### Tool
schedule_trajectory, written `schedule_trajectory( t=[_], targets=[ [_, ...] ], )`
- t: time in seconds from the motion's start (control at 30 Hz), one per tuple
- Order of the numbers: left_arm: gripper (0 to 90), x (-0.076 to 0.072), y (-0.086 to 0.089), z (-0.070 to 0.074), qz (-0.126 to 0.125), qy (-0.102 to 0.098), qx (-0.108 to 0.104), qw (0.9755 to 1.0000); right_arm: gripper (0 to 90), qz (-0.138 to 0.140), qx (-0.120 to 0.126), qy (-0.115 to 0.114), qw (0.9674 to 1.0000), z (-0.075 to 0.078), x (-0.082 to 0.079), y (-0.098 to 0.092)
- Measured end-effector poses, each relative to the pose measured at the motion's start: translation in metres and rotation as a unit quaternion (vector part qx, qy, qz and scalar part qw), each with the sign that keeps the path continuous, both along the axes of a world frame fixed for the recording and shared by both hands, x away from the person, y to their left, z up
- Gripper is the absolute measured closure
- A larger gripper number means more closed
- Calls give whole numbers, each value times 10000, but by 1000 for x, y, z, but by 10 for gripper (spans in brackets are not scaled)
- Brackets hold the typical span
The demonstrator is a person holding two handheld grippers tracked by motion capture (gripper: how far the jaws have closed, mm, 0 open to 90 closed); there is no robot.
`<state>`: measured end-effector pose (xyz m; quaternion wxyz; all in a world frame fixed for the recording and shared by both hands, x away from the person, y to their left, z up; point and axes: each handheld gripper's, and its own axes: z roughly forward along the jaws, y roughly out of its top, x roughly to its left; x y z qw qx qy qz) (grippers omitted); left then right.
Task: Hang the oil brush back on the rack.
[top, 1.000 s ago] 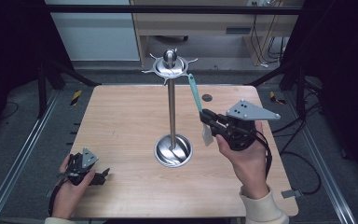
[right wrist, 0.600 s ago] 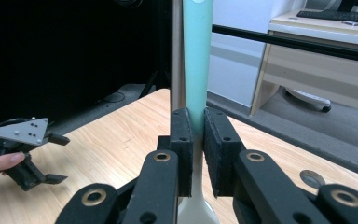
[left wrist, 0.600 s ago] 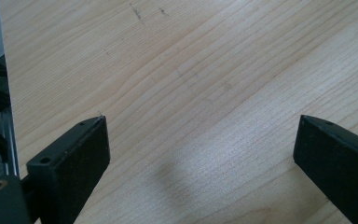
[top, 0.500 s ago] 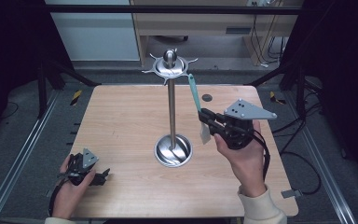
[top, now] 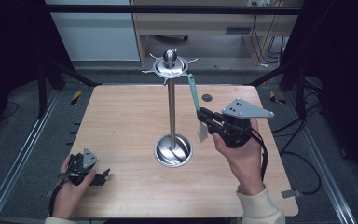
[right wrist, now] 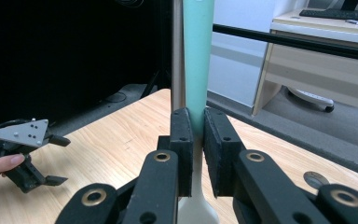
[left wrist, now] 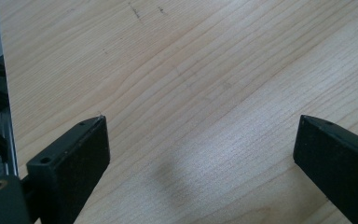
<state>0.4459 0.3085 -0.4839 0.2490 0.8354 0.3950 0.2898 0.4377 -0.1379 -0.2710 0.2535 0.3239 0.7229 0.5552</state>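
Right gripper (top: 204, 116): clamped on the neck of a teal-handled utensil (top: 193, 93), gripping where the teal handle meets the pale head. In the right gripper view the two black jaws press the handle (right wrist: 197, 70) from both sides, and the handle stands upright.

Utensil: held in the air just right of the stand's pole (top: 171, 112), handle end up and near the hooked crown (top: 169, 66) of the stand, pale head hanging just below the jaws. It touches neither the pole nor the table.

What has changed: over the last second the right gripper and the utensil have barely shifted; the handle tip sits close under a hook on the crown's right side, as it did before.

What that means: judging by this, the work is to hang the utensil on the stand, and the hand seems to be lining the handle end up with a hook, not yet hooked.

Left gripper (top: 89, 173): jaws spread wide, holding nothing, resting low on the wooden table (top: 121, 116) well to the left of the stand's round base (top: 173, 150); unmoved since a second ago.

Stand: upright steel pole at the middle of the table.
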Motion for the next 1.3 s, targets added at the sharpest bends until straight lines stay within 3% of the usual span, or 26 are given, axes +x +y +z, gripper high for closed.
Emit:
schedule_trajectory(
  t=[0.2, 0.27, 0.4, 0.7, 0.87, 1.3],
  targets=[
    [32, 0, -1, -1, -15, 21, 9, 10000, 825, 13, 27, 10, 10000, -2, 5, 2],
    [32, 0, -1, -1, -17, 26, 3, 10000, 900, 43, 113, -14, 9999, -2, 8, 3],
    [33, 0, -1, -1, -18, 34, 5, 10000, 900, 57, 144, -45, 9999, 1, 10, 3],
    [33, 0, 0, 0, -10, 16, -1, 10000, 869, -228, -55, -29, 9997, 1, 9, 1],
    [33, 0, 0, 0, -13, 14, 5, 10000, 777, -609, -288, -46, 9977, 0, 9, -1],
    [33, 0, 0, 0, -16, 16, 10, 10000, 395, -1175, -274, -151, 9926, 0, 12, -17]
  ],
)
